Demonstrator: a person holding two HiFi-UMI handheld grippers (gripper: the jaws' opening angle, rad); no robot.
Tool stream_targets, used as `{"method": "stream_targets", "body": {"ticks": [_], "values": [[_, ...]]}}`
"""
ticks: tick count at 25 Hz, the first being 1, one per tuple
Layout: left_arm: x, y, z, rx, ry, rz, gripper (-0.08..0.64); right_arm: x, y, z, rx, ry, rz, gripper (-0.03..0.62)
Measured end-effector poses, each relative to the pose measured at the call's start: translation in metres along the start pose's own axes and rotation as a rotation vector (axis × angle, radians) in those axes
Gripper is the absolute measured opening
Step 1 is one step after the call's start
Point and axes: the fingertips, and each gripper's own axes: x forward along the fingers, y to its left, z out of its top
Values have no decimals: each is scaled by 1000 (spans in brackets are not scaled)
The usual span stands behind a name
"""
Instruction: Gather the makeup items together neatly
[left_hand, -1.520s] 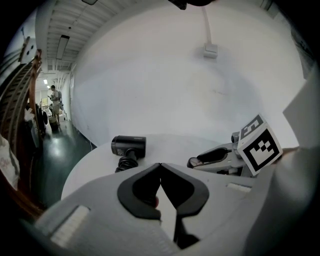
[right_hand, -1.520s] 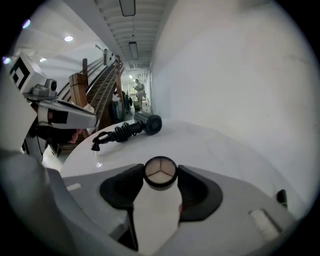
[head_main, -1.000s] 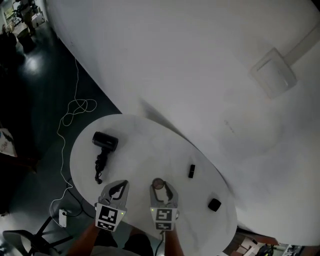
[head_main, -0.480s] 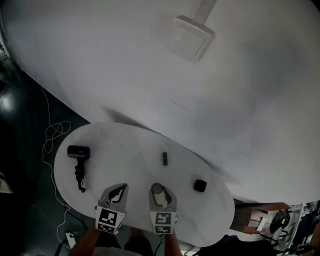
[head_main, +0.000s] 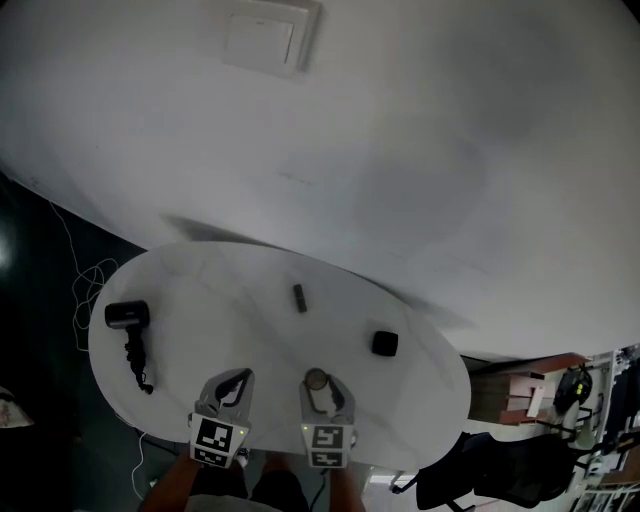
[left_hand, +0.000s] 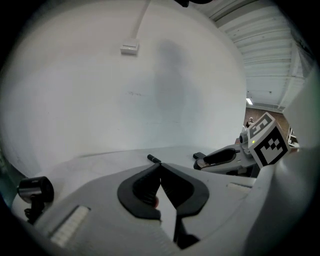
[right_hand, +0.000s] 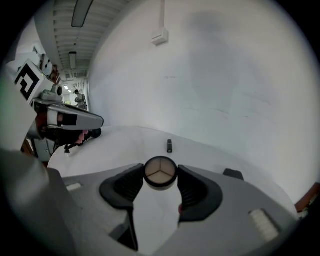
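Note:
A small round makeup pot (right_hand: 160, 171) with a three-part beige top sits clamped between the jaws of my right gripper (right_hand: 160, 175), above the near part of the white round table (head_main: 200, 290). In the head view the pot (head_main: 317, 379) shows at the tips of that right gripper (head_main: 318, 383). My left gripper (head_main: 240, 380) hovers beside it, its jaws shut tip to tip on nothing (left_hand: 160, 165). A short black tube (head_main: 298, 298) lies mid-table. A black square compact (head_main: 384, 343) lies to its right.
A black hair dryer (head_main: 127, 315) with its cord lies at the table's left edge. A curved white wall with a switch box (head_main: 262, 35) rises behind the table. A white cable (head_main: 80, 290) trails on the dark floor at the left, and a chair (head_main: 500, 470) stands at the lower right.
The head view has swung right, so the hair dryer, tube and compact have slid left in the picture. Both grippers keep their places in it, the right one still holding the round pot.

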Motion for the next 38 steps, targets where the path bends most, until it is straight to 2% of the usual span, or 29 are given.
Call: {"method": "stream_targets", "body": {"ticks": [10,18,35,36,38], "values": [[24,-35,-50,35,84,-90,11,4,-13,-72,93,89,-33,215],[37,-48,-73,54,126,-136,11,12,-12,-103,118,127,-34,215],[35,-54,-81,53,145,-141,11,14,-9,-113,130,135,-45,219],[35,-55,-81,54,145,-141,11,14,-10,-112,135,132,-49,247],[35,-55,-80,54,142,-139,11,13,-11,-112,144,127,-54,259]]}}
